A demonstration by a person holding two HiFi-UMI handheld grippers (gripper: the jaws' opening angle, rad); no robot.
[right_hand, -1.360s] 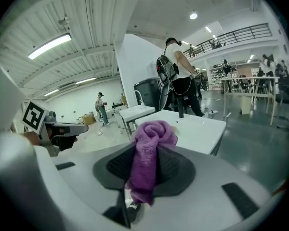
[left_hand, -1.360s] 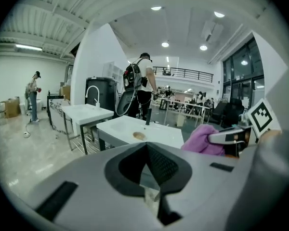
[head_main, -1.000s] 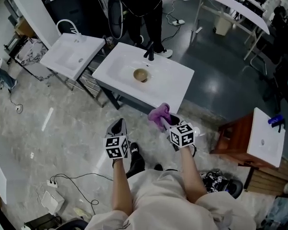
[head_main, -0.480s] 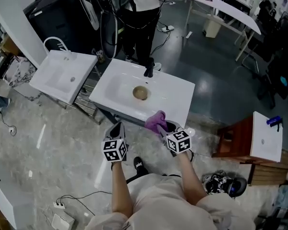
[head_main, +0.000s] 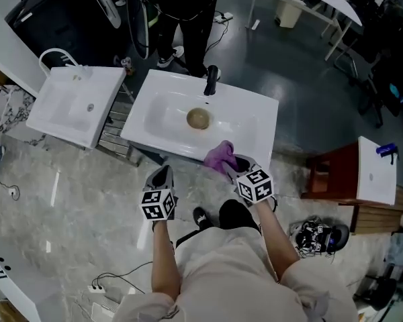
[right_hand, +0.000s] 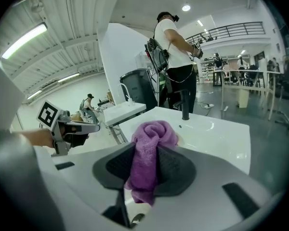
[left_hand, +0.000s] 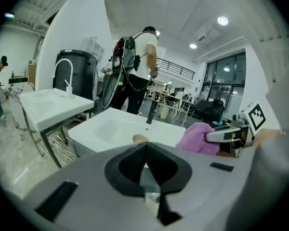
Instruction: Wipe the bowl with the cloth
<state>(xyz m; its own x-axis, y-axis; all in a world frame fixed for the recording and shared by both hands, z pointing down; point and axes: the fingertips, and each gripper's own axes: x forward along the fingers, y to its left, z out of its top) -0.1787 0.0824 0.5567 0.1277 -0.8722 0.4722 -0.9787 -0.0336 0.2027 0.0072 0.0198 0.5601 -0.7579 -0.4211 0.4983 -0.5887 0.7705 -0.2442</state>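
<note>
- The left tongs [head_main: 163, 174] are pressed together with nothing between them, and are held over the floor just short of the sink [head_main: 256, 141].
- The right tongs [head_main: 232, 168] are clamped on the purple cloth [head_main: 219, 156], which bunches up past their tips and hangs over the sink's near edge.
- The brown bowl [head_main: 198, 118] sits upright in the white sink's basin, near its middle and apart from the cloth.
- A black faucet [head_main: 211, 80] stands at the far rim, just behind the bowl.
- A second white sink [head_main: 74, 106] stands to the left.
- A person in dark trousers [head_main: 185, 9] stands beyond the faucet.
</note>
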